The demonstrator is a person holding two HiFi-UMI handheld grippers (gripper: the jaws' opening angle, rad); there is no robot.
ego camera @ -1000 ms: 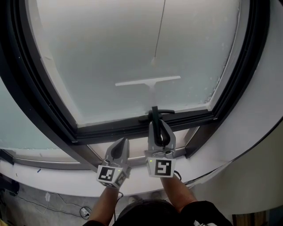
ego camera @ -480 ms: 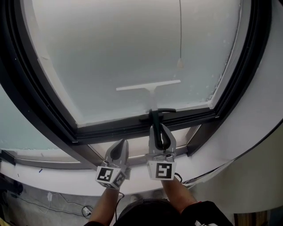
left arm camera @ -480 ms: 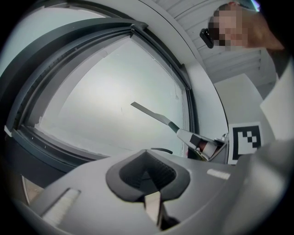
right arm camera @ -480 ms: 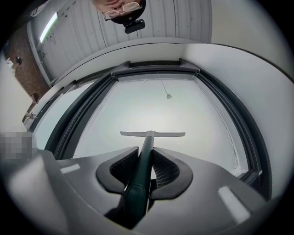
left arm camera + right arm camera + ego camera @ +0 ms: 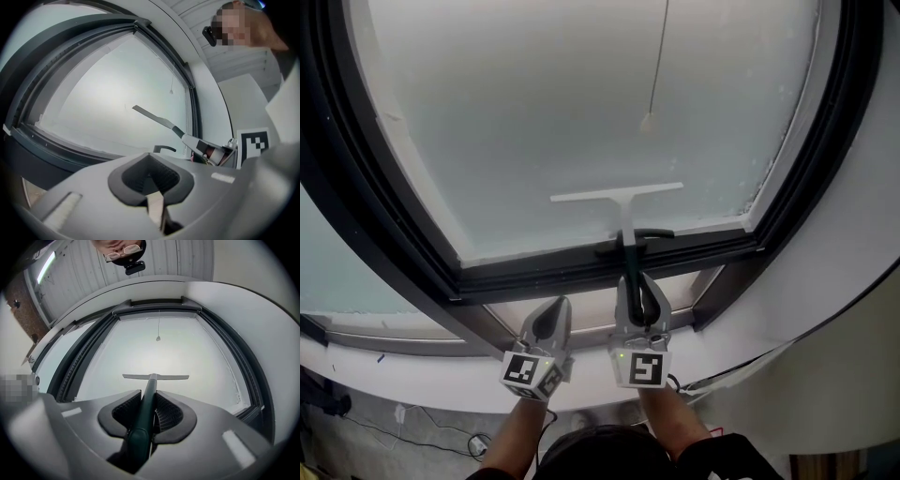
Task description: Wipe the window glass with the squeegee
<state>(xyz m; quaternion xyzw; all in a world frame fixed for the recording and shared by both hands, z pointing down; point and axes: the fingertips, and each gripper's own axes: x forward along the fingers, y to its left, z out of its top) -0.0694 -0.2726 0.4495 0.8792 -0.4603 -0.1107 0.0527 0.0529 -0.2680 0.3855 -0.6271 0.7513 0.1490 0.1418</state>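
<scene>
A squeegee (image 5: 619, 196) with a white blade and dark green handle (image 5: 145, 414) lies flat against the frosted window glass (image 5: 581, 112), low on the pane. My right gripper (image 5: 638, 292) is shut on the handle (image 5: 629, 255), below the sash. In the right gripper view the blade (image 5: 156, 377) stands level ahead of the jaws. My left gripper (image 5: 549, 319) hangs beside it to the left, shut and holding nothing, away from the glass. The left gripper view shows the squeegee (image 5: 154, 118) off to its right.
A dark window frame (image 5: 394, 234) rings the pane, with a black latch handle (image 5: 636, 238) on the bottom sash. A blind cord with a small weight (image 5: 648, 123) hangs in front of the glass above the blade. The white wall (image 5: 853, 234) curves away at right.
The squeegee blade has slid down the glass by a small amount, toward the bottom sash. The hanging cord weight has swung sideways. The left gripper has stayed put.
</scene>
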